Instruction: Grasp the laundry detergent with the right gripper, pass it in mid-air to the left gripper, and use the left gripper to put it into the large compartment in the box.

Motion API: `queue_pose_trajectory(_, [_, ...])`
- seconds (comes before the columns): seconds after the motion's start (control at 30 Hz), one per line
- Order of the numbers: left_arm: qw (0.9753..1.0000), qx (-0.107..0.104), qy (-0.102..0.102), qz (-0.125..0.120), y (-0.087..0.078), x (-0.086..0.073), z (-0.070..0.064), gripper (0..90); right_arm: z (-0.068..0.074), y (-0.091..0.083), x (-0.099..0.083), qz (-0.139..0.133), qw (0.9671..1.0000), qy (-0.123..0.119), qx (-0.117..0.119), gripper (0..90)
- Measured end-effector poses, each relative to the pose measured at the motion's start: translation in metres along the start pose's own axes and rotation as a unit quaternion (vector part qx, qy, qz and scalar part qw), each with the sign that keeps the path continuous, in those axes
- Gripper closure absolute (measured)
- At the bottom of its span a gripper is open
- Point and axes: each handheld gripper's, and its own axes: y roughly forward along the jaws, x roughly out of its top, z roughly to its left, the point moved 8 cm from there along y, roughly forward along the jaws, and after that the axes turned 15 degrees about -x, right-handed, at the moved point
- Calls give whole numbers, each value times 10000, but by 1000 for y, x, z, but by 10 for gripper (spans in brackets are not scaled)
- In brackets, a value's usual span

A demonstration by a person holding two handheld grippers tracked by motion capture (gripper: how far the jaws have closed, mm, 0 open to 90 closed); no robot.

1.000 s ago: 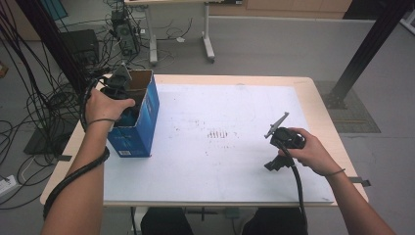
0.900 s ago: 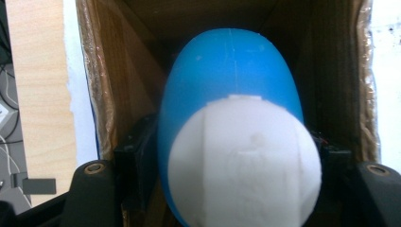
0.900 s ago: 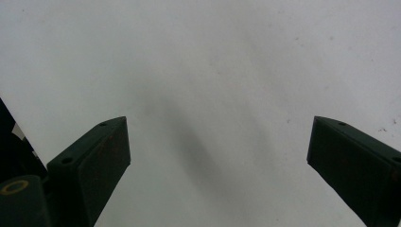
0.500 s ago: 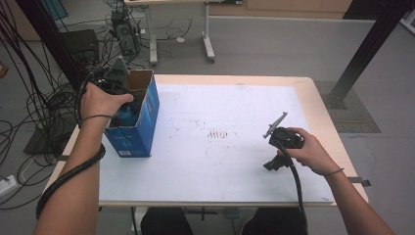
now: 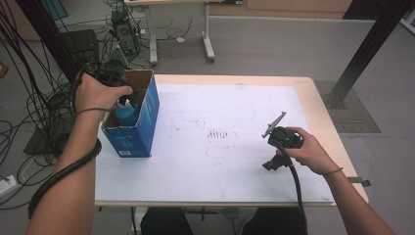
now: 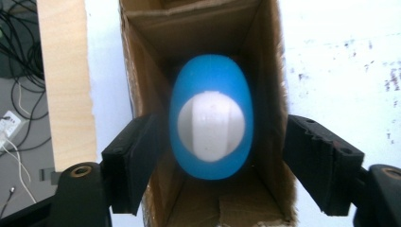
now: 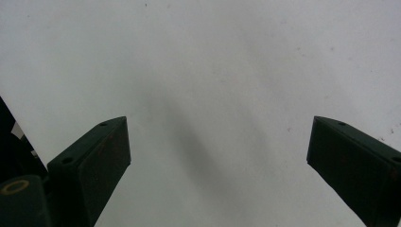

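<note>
- left gripper (image 6: 217,156) points down into the open box (image 5: 147,110) at the table's (image 5: 235,161) left edge, wrist bent over the rim.
- its jaws stand wide on either side of the blue bottle (image 6: 211,116), a gap on each side, gripping nothing.
- the bottle stands upright inside the box, white cap up.
- right gripper (image 7: 217,156) rests low over the bare white top, jaws wide apart and empty, forearm lying along the near right edge.

blue bottle (image 6: 210,116) hemmed by box walls (image 6: 142,80), narrow side gaps
</note>
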Motion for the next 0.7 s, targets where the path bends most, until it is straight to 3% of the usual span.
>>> queue_pose_trajectory(0.33, [9998, -11, 172, -65, -27, 4, -22, 175, -3, -2, 1, -9, 10000, -1, -22, 68])
queue_pose_trajectory(0.7, [9988, -279, 400, -104, -44, -2, -55, 83, -4, -6, 2, -33, 10000, -5, -31, 65])
